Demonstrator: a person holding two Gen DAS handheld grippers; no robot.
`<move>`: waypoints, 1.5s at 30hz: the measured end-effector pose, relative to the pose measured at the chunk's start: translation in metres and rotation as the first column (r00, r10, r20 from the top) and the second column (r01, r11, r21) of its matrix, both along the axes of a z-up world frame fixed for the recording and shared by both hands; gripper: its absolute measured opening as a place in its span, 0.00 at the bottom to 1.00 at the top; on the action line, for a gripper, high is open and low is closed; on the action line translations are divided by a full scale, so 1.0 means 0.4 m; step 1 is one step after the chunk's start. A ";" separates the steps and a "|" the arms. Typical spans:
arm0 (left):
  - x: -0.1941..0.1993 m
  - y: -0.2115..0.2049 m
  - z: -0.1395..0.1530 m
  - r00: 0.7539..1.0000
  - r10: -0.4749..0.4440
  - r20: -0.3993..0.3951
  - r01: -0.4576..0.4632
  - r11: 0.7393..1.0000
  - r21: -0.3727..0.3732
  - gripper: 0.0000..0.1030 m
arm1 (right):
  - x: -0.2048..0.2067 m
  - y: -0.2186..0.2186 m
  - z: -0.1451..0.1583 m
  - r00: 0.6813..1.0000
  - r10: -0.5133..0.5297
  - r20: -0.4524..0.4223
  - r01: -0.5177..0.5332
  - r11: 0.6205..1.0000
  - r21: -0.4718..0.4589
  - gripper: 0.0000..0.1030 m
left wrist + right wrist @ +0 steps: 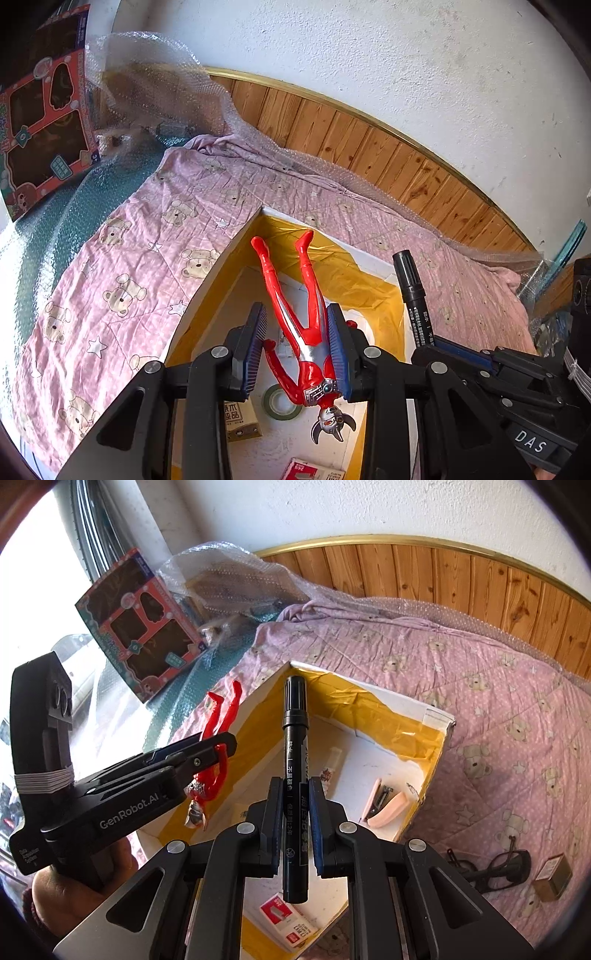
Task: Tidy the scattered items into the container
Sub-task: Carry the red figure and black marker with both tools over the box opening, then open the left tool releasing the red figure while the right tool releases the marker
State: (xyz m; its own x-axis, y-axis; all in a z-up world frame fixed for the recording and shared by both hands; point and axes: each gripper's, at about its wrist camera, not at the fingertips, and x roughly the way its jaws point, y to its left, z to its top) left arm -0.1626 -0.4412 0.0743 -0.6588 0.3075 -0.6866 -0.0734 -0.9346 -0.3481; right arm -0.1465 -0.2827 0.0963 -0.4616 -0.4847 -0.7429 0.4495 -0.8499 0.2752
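A red and silver toy figure (308,332) hangs head down over the open white box (229,266), whose inside is lined with yellow tape. My left gripper (297,321) is shut on the figure at its waist and arms; it also shows as the left gripper (225,744) from the side. My right gripper (295,786) is shut on a black marker (294,738), which points up along the fingers above the box (369,683). In the left wrist view the marker (410,291) stands just right of the figure.
Inside the box lie a pink stapler (384,805), a red-and-white staple pack (288,919), a tape roll (280,400) and a small carton (240,421). Black glasses (491,864) and a brown cube (552,882) rest on the pink bear quilt (498,720). A toy package (144,638) leans far left.
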 end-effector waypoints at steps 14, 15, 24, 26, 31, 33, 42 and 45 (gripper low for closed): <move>-0.055 -0.039 -0.086 0.990 0.006 0.139 -0.022 0.993 0.120 0.34 | -0.134 -0.057 -0.106 0.993 -0.031 0.117 0.020 0.995 0.096 0.14; -0.060 -0.032 -0.086 0.991 0.002 0.137 -0.017 0.994 0.112 0.34 | -0.140 -0.060 -0.110 0.993 -0.035 0.114 0.023 0.994 0.104 0.14; -0.096 0.000 -0.088 0.991 0.001 0.133 -0.007 0.999 0.047 0.34 | -0.152 -0.037 -0.142 0.991 -0.046 0.123 0.034 0.995 0.098 0.26; -0.099 -0.003 -0.086 0.990 0.011 0.141 -0.015 0.999 0.032 0.39 | -0.133 -0.022 -0.141 0.991 -0.042 0.127 0.031 0.996 0.087 0.26; -0.093 -0.019 -0.073 0.990 0.026 0.136 -0.034 0.998 0.059 0.39 | -0.052 0.012 -0.129 0.993 0.012 0.119 -0.018 0.998 0.055 0.26; -0.086 -0.008 -0.063 0.992 0.011 0.128 -0.019 0.998 0.062 0.39 | -0.019 0.012 -0.122 0.994 0.026 0.111 -0.031 0.998 0.047 0.26; -0.040 0.056 -0.027 0.996 -0.043 0.078 0.040 0.998 0.046 0.39 | 0.095 0.057 -0.061 0.997 0.073 0.030 -0.071 0.995 -0.068 0.26; -0.018 0.078 -0.011 0.997 -0.061 0.053 0.059 0.998 0.033 0.39 | 0.118 0.097 -0.046 0.997 0.073 0.007 -0.072 0.992 -0.105 0.26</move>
State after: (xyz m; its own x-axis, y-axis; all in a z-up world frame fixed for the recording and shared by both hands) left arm -0.1698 -0.4100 0.0699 -0.6006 0.3669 -0.7104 -0.1092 -0.9178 -0.3817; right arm -0.0993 -0.2440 0.0779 -0.4146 -0.5918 -0.6913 0.5055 -0.7815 0.3658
